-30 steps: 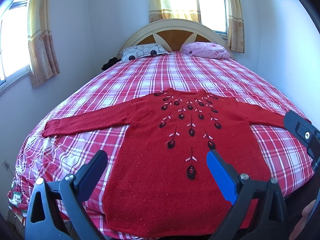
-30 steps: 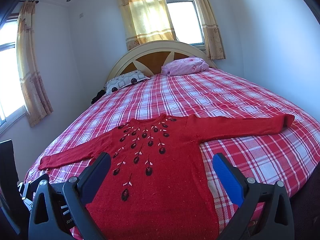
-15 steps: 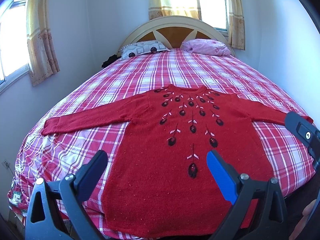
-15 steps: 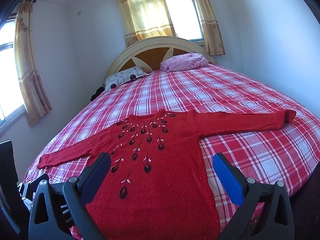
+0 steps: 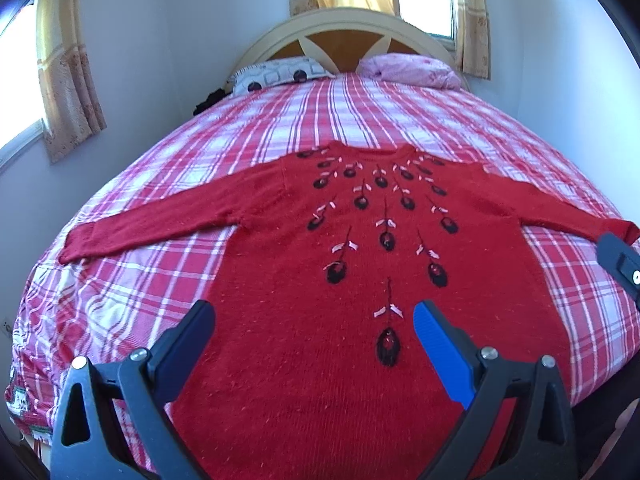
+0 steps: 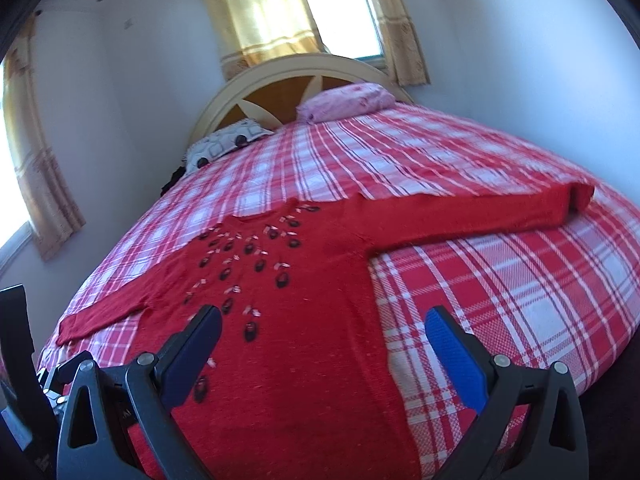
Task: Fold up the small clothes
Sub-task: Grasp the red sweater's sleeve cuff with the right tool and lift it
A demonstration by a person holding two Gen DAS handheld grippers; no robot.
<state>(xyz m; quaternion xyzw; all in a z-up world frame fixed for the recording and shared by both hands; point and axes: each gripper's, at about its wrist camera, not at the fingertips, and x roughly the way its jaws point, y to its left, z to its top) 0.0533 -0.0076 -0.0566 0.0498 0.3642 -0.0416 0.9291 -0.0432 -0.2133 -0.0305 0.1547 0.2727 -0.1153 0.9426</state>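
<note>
A red knit sweater point(image 5: 360, 240) with black and pink flower decoration lies flat, face up, on the bed, both sleeves spread out sideways; it also shows in the right wrist view point(image 6: 320, 288). My left gripper point(image 5: 314, 320) is open and empty above the sweater's lower middle. My right gripper point(image 6: 322, 326) is open and empty above the sweater's lower right side, near its hem. The right sleeve point(image 6: 480, 216) stretches to the bed's right edge, its cuff turned over. The left sleeve point(image 5: 152, 228) reaches the bed's left side. The right gripper's body point(image 5: 620, 264) shows at the left view's right edge.
The bed point(image 5: 360, 120) has a red, pink and white plaid cover. A patterned pillow point(image 5: 276, 76) and a pink pillow point(image 5: 408, 70) lie by the curved headboard point(image 5: 344, 36). Walls stand close on both sides. Curtained windows are at the left and behind the headboard.
Both grippers have moved forward and lower over the sweater, which now fills more of each view. The right wrist view has tilted. Both stay open.
</note>
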